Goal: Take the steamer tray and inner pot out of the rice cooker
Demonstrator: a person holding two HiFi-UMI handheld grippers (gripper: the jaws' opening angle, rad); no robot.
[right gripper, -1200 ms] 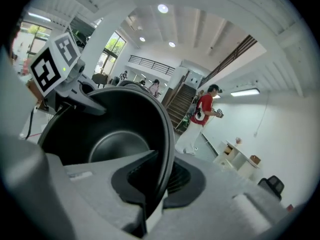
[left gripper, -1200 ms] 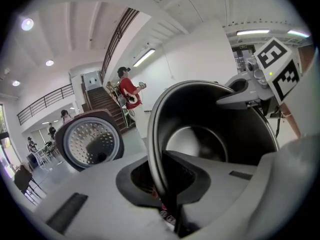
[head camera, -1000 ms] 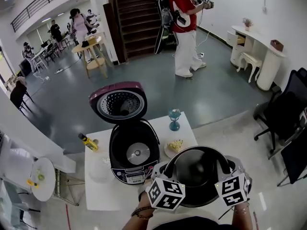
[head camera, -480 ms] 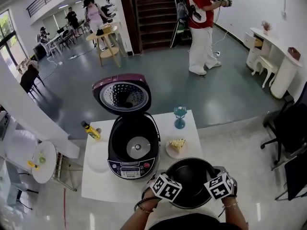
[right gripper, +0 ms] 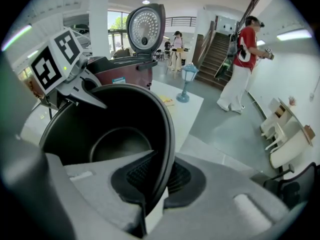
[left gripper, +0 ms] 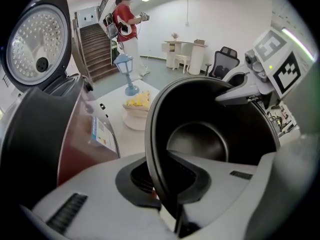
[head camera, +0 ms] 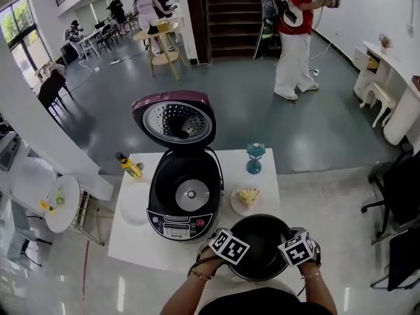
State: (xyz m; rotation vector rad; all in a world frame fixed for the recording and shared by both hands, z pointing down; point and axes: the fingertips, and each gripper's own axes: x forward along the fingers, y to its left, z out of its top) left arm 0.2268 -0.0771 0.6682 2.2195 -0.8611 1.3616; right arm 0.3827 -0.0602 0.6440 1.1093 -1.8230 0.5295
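Note:
The black inner pot [head camera: 261, 236] hangs low over the front right corner of the white table [head camera: 131, 245], outside the cooker; whether it rests on the table I cannot tell. My left gripper [head camera: 239, 241] is shut on the pot's left rim, my right gripper [head camera: 287, 243] shut on its right rim. In the left gripper view the rim of the pot [left gripper: 200, 139] runs between the jaws of that gripper [left gripper: 165, 184]. The right gripper [right gripper: 155, 181] clamps the pot [right gripper: 110, 134] the same way. The maroon rice cooker [head camera: 184, 192] stands open and hollow, lid [head camera: 174, 120] raised. A white round tray [head camera: 134, 209] lies left of it.
A plate of yellow food [head camera: 247, 199] sits between the cooker and the pot, a blue goblet [head camera: 255, 157] behind it. A yellow bottle [head camera: 129, 165] lies at the table's far left. A person in red [head camera: 295, 31] stands across the room near the stairs.
Both grippers and the pot have sunk from well above the table to just over its front right corner. The cooker and the other things on the table have not moved.

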